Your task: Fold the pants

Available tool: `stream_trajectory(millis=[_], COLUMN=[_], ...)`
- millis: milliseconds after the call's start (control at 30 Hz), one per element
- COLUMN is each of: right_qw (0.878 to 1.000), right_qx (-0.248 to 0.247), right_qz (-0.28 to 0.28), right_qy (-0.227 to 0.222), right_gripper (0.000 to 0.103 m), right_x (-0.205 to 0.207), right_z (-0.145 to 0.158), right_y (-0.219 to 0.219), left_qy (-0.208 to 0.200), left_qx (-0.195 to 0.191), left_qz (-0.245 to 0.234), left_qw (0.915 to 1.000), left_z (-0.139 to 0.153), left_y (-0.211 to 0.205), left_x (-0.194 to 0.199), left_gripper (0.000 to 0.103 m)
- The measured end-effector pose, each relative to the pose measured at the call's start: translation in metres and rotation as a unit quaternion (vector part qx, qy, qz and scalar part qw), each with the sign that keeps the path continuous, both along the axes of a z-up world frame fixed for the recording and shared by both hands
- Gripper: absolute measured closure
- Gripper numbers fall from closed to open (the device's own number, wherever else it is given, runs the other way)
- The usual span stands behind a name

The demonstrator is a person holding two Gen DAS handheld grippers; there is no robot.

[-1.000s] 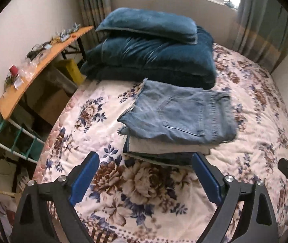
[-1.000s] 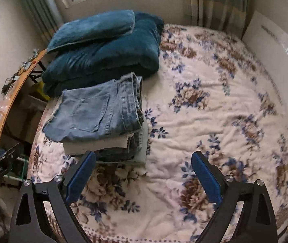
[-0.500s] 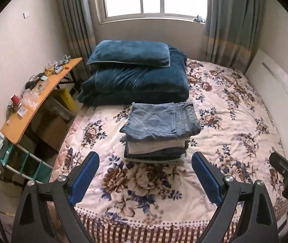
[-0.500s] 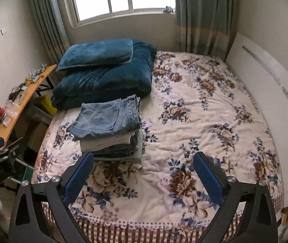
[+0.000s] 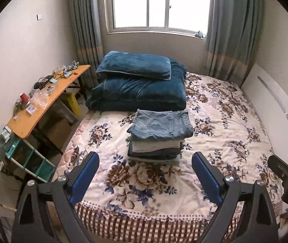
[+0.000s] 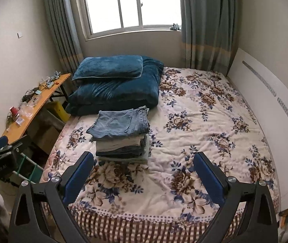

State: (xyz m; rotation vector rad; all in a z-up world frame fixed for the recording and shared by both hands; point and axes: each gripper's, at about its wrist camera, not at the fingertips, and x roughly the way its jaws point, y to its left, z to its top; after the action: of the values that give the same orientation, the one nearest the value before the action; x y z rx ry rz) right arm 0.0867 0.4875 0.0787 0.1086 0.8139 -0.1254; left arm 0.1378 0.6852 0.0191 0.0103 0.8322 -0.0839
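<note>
A stack of folded pants, light blue jeans [image 5: 160, 124] on top, sits on the floral bedspread [image 5: 225, 133] near the bed's left side; it also shows in the right wrist view [image 6: 121, 121]. My left gripper [image 5: 145, 169] is open and empty, held back over the foot of the bed, well short of the stack. My right gripper [image 6: 144, 170] is open and empty, also back over the foot of the bed, with the stack ahead to its left.
A dark blue pillow and folded duvet [image 5: 137, 89] lie at the head of the bed under the window. A cluttered wooden desk [image 5: 42, 101] and a teal rack [image 5: 28, 160] stand left of the bed. A white panel [image 6: 265, 105] lines the right side.
Both grippers have pulled back and up from the stack to the foot of the bed, so the whole room shows. The stack has not moved.
</note>
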Motion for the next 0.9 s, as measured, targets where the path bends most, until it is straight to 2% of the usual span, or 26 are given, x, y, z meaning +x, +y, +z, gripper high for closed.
stream_trajectory(millis=[300, 633, 667, 700, 900], right_qw=[1.000, 1.000, 1.000, 1.000, 1.000], right_qx=[-0.005, -0.002, -0.005, -0.005, -0.017], right_qz=[0.013, 0.020, 0.019, 0.019, 0.009], right_qy=[-0.001, 0.016, 0.017, 0.017, 0.006], right_gripper=[0.002, 0.002, 0.002, 0.002, 0.002], right_x=[-0.026, -0.020, -0.019, -0.016, 0.003], right_z=[0.019, 0.007, 0.005, 0.003, -0.011], right_y=[0.010, 0.009, 0.009, 0.008, 0.005], left_qy=[0.009, 0.013, 0.009, 0.006, -0.012], left_qx=[-0.006, -0.008, -0.012, -0.014, 0.001], left_qz=[-0.004, -0.019, -0.016, -0.013, 0.010], left_qw=[0.9999, 0.9997, 0.9998, 0.9998, 0.9999], left_z=[-0.005, -0.013, -0.013, -0.014, -0.029], left_y=[-0.002, -0.014, -0.014, -0.014, -0.009], left_x=[-0.022, -0.021, -0.019, -0.016, 0.009], left_gripper=[0.010, 0.010, 0.008, 0.001, 0.000])
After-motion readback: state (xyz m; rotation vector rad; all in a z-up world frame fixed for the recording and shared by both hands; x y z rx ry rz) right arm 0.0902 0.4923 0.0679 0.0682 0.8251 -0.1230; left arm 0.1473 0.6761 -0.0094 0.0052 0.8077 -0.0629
